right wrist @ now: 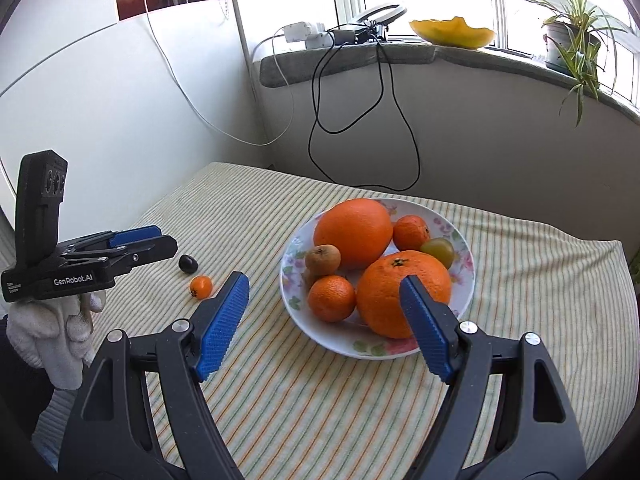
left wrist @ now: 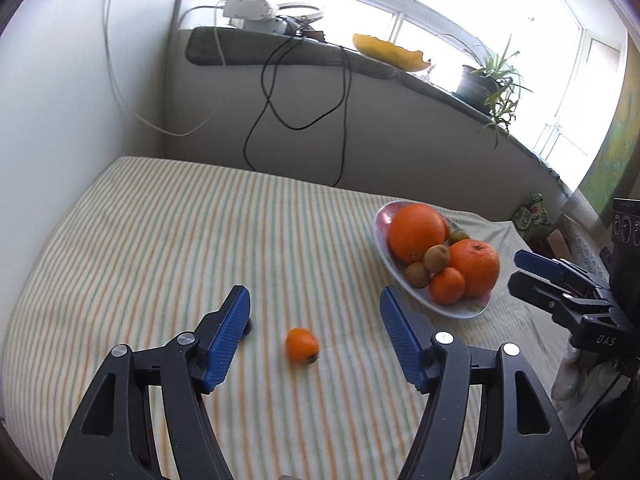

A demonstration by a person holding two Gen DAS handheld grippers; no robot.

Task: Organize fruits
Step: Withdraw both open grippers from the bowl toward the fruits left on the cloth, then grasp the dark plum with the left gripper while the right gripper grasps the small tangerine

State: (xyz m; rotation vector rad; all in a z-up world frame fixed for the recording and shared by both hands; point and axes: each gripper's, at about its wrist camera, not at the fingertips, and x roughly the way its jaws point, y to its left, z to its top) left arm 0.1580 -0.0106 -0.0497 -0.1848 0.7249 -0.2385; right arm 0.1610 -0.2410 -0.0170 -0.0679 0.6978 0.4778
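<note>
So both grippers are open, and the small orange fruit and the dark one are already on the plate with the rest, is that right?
Not quite. Both the left gripper and right gripper are open, but the small orange fruit and dark fruit lie on the striped cloth, off the plate, as the right wrist view shows.

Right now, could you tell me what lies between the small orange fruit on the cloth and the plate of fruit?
Only bare striped tablecloth. In the right wrist view, nothing sits between the small orange fruit and the plate; the dark fruit lies on the other side.

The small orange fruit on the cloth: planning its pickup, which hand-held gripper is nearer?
Left. The left hand-held gripper frames the small orange fruit, open; the right hand-held gripper hovers at the plate.
</note>
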